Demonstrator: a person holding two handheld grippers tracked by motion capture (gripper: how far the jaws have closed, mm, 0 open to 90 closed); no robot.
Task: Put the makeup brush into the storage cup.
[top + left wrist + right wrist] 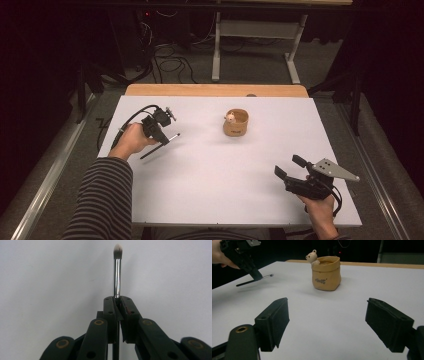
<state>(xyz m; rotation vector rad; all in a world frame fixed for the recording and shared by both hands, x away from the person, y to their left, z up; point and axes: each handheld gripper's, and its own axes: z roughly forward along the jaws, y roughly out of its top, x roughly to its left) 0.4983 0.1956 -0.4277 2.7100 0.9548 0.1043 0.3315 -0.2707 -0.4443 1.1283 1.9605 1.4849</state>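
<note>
My left gripper is shut on a thin makeup brush with a black handle, a silver ferrule and a pale tip. It holds the brush just above the white table at the left. In the left gripper view the brush sticks straight out from between the closed jaws. A tan pouch-shaped holder with a small bear figure on its rim stands at the middle back. My right gripper stands open at the front right, with nothing between its jaws. In the right gripper view I see the holder and the left gripper.
A wooden strip runs along the table's far edge. Beyond it stand a table frame and loose cables on the floor. White tabletop lies between the two grippers and around the holder.
</note>
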